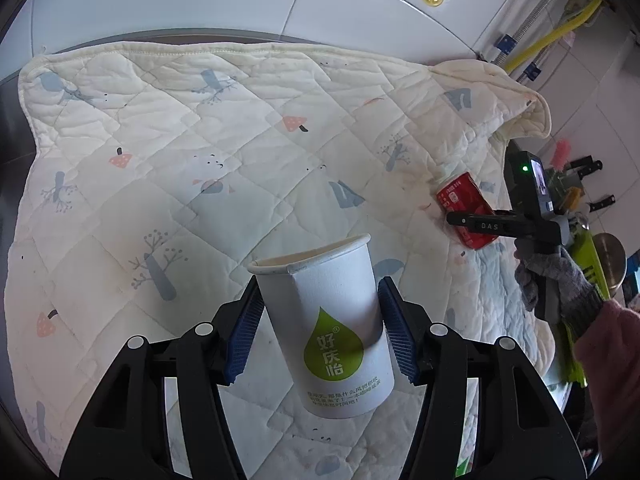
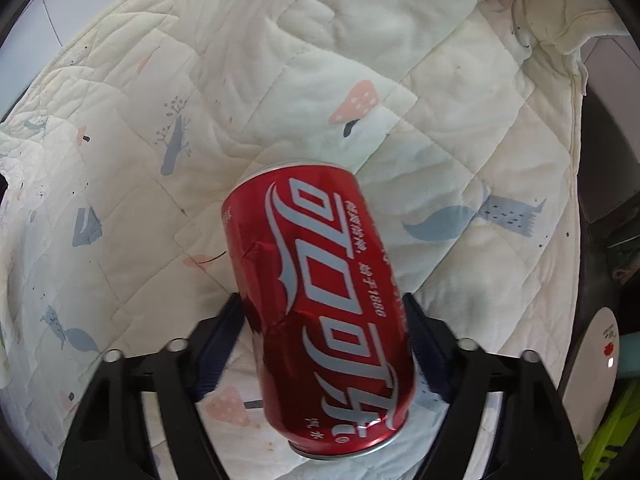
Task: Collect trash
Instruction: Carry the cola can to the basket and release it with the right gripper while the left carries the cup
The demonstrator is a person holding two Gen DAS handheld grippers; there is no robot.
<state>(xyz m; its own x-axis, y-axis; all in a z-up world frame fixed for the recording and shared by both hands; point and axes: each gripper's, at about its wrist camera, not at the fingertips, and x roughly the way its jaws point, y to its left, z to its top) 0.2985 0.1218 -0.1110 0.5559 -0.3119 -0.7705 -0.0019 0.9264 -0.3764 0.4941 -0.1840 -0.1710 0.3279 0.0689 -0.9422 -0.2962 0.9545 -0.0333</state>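
Note:
A white paper cup (image 1: pixel 332 320) with a green drop logo sits tilted between the blue pads of my left gripper (image 1: pixel 320 284), which is shut on its sides just below the rim and holds it above the quilt. A dented red cola can (image 2: pixel 320 280) lies on its side on the quilt. My right gripper (image 2: pixel 320 300) points steeply down with a finger against each side of the can. In the left wrist view the same can (image 1: pixel 460 196) lies at the right, with the right gripper (image 1: pixel 472 220) on it, held by a gloved hand (image 1: pixel 560 276).
A cream quilt (image 1: pixel 200 160) printed with mushrooms and trees covers the surface, bunched up at its far right corner (image 1: pixel 520 112). Behind it is a white tiled wall with a yellow hose (image 1: pixel 556 32). Knives (image 1: pixel 584 168) and a plate (image 2: pixel 592 360) lie past the right edge.

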